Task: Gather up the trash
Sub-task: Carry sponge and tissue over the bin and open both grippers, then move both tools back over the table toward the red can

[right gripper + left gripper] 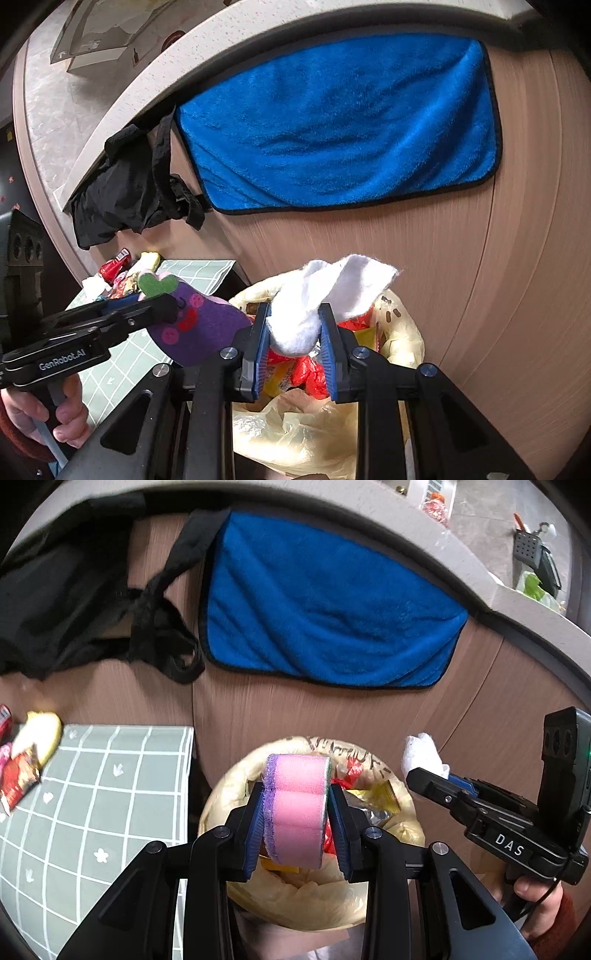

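My left gripper [295,812] is shut on a pink and purple sponge [295,808] and holds it right above the open trash bin lined with a yellowish bag [295,904]. The sponge also shows in the right wrist view [199,325] as a purple shape with a green heart. My right gripper [293,332] is shut on a crumpled white tissue [325,295] above the same bin [295,435]. In the left wrist view the right gripper [424,775] sits at the right with the tissue [421,757]. The bin holds red and yellow wrappers [310,373].
A green checked mat [92,812] lies left of the bin with wrappers and scraps [26,768] on its far corner. A blue towel [325,609] and a black bag [74,602] hang on the wooden cabinet front under a grey counter [480,565].
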### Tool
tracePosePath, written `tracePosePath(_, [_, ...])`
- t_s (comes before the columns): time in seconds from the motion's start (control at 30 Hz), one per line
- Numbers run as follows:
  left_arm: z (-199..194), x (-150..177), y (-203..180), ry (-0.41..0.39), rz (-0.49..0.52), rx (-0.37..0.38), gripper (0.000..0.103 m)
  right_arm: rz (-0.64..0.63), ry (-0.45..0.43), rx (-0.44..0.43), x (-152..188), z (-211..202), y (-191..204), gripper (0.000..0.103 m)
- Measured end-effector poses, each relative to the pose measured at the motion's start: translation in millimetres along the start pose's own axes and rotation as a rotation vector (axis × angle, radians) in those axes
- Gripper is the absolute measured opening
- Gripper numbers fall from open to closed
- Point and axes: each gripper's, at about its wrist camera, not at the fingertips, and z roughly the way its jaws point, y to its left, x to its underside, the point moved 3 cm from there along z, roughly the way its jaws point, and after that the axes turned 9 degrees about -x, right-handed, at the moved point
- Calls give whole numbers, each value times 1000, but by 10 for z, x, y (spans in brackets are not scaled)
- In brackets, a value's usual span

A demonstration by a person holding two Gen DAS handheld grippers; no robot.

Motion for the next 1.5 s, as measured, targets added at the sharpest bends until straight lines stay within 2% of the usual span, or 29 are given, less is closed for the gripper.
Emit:
tracePosePath(0.2, [428,89,67,134,-40,15,33,41,32,-7,53,134,-138,23])
tracePosePath(0.33, [627,133,52,196,-51,37,33,65,63,-10,91,254,-216,23])
tracePosePath(0.47, [662,119,33,211,-32,89,33,78,98,-12,145,385,-260,25])
tracePosePath(0.6, [534,20,124,193,-75,142,42,78,157,-10,224,523,-248,30])
tracePosePath(0.67, [452,-33,160,178,-96,160,50,81,156,7,244,536,-238,35])
tracePosePath(0.77, [246,-147,227,130,-112,168,51,99,122,-4,220,460,-210,41])
tracePosePath(0.87, [8,-218,315,71,-101,132,51,89,87,-4,147,322,-126,42])
tracePosePath(0.97, [-323,-257,472,3,-79,54,51,46,53,-4,40,161,62,42])
tracePosePath(1.17, [-942,-209,930,-75,-95,-49,51,-35,-27,-34,-176,-57,710,42])
tracePosePath(1.37, [-1676,-133,1673,-143,-149,-134,51,-151,-45,-99,-300,8,1552,42])
tracePosePath(1.5, [-2161,-81,2326,-200,-189,-244,51,-228,-45,-144,-363,194,2175,42])
